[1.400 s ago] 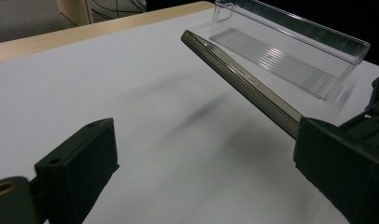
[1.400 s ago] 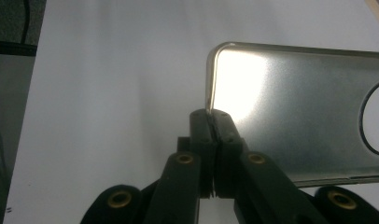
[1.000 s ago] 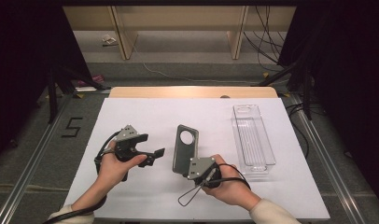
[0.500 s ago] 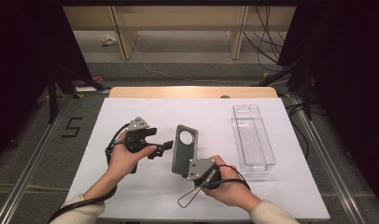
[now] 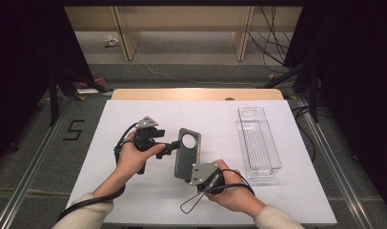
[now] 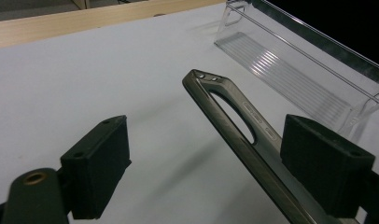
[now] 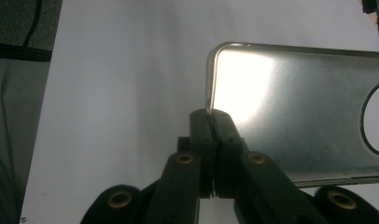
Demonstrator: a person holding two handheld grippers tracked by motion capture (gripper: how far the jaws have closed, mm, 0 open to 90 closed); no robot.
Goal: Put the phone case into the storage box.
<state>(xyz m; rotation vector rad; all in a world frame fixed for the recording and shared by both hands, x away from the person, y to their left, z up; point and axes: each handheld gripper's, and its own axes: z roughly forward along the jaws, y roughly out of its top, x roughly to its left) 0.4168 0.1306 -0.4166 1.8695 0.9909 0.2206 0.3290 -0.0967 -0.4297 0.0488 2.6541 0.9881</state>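
Note:
A grey see-through phone case [image 5: 187, 153] with a round camera hole is held tilted above the white table. My right gripper [image 5: 188, 177] is shut on its near corner; in the right gripper view the jaws [image 7: 211, 115] pinch the edge of the case [image 7: 295, 126]. My left gripper [image 5: 172, 147] is open at the case's left edge. In the left gripper view the case [image 6: 234, 128] runs edge-on between the two pads of my left gripper [image 6: 211, 163], close to the right pad [image 6: 325, 165], with a wide gap on the left.
A clear plastic tray [image 5: 258, 140] lies lengthwise on the right of the white table [image 5: 134, 114], also seen as the tray [image 6: 295, 70] beyond the case. A wooden strip [image 5: 196, 94] borders the far table edge. Cables trail from both grippers.
My left gripper has moved right and a little forward, bringing its open jaws around the case's left edge. The right gripper and the case have stayed in place.

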